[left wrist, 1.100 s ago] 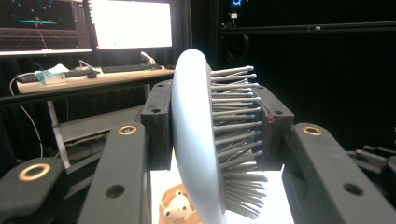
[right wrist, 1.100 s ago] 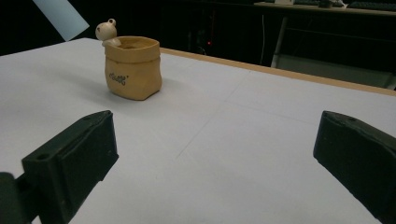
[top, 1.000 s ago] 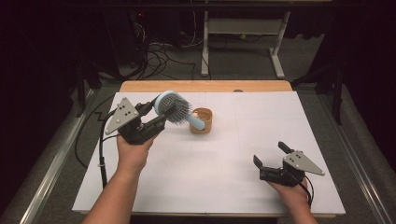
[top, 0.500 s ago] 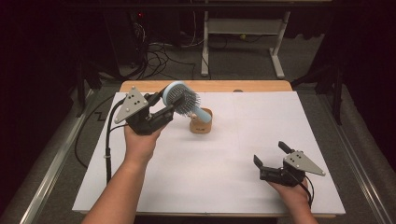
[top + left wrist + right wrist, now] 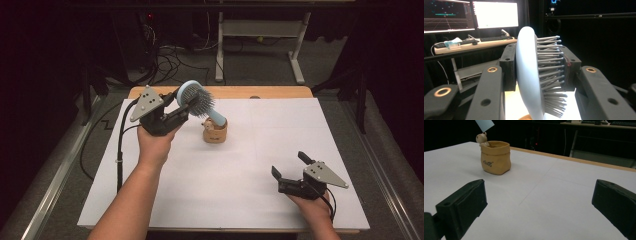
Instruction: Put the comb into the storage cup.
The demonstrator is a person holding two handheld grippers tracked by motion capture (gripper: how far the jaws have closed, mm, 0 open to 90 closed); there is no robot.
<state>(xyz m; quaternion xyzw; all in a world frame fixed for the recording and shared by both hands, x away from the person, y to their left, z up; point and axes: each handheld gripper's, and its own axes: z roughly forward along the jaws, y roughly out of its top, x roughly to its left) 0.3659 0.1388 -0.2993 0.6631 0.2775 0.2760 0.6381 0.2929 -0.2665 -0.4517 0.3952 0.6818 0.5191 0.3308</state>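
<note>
Work in hand: putting the brush (image 5: 196, 101) handle-first into the pot (image 5: 215, 131); my reading, not a certainty
Done: brush is gripped and carried over the pot; its handle tip sits at the pot's mouth, slanting down from the upper left of the pot
Left: whether the tip is inside or just above the rim I cannot tell; the handle looks yet to go down, and the release is not yet made
Left gripper (image 5: 181, 107): clamped on the brush head, one pad on the smooth back, the other against the bristle tips; held above and left of the pot
Right gripper (image 5: 290, 166): jaws wide apart, nothing between them; resting on the table (image 5: 210, 195) well to the lower right of the pot
Brush: pale blue, smooth curved plastic back; round head; grey stiff bristles, ball-tipped, densely set
Pot: tan, matt, sack-shaped with a rolled rim; small bear figure (image 5: 482, 138) at its edge; dark lettering on the side
Table: flat white sheet, wooden edge beyond the pot
</note>
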